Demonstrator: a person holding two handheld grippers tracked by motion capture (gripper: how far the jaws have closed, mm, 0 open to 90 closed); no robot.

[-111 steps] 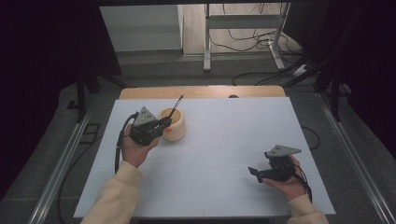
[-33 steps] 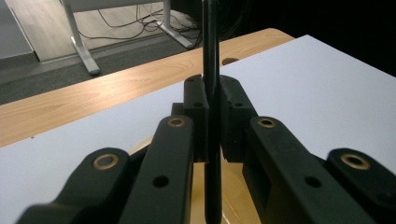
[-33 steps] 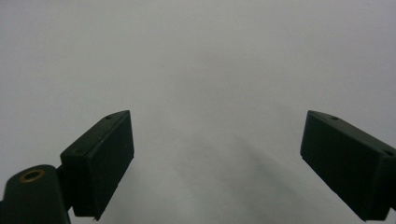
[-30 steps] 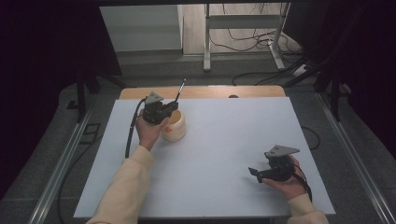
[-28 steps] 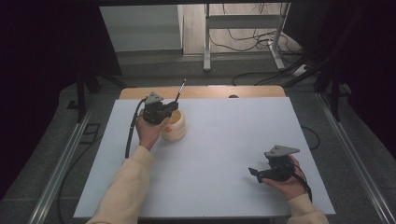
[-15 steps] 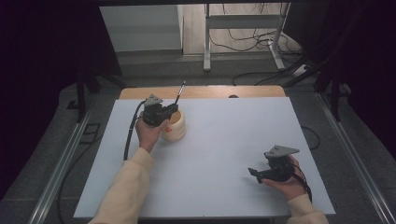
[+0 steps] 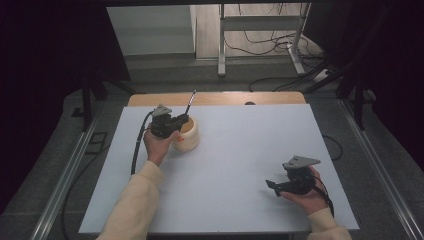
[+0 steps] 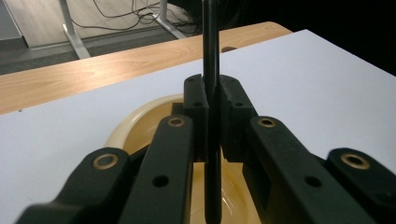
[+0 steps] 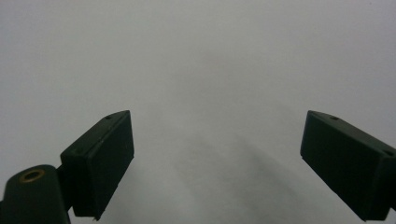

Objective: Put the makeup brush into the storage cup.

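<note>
A cream bowl (image 7: 187, 137) stands at the back left of the white table (image 7: 240, 150). My left gripper (image 7: 181, 120) hovers over its rim, shut on a thin black rod (image 7: 190, 101) whose upper end slants up and away toward the back. In the left gripper view the rod (image 8: 211, 56) runs upright between the closed pads of my left gripper (image 8: 212, 100), its lower end dipping into the bowl (image 8: 140, 128). My right gripper (image 7: 272, 186) rests low at the front right, held in a hand. Seen in the right gripper view, my right gripper (image 9: 217, 158) has its jaws wide apart over bare white surface.
A wooden strip (image 7: 220, 98) edges the table's far side. Beyond it lie grey floor, cables and a metal stand (image 7: 260, 30). Metal rails (image 7: 70, 170) run along both sides of the table. A black cable (image 7: 137, 145) trails from the left gripper.
Since the oldest frame my left gripper moved from the bowl's left side to above its rim, toward the back, with the rod now standing steeper. Over the last second nothing visibly moved.
</note>
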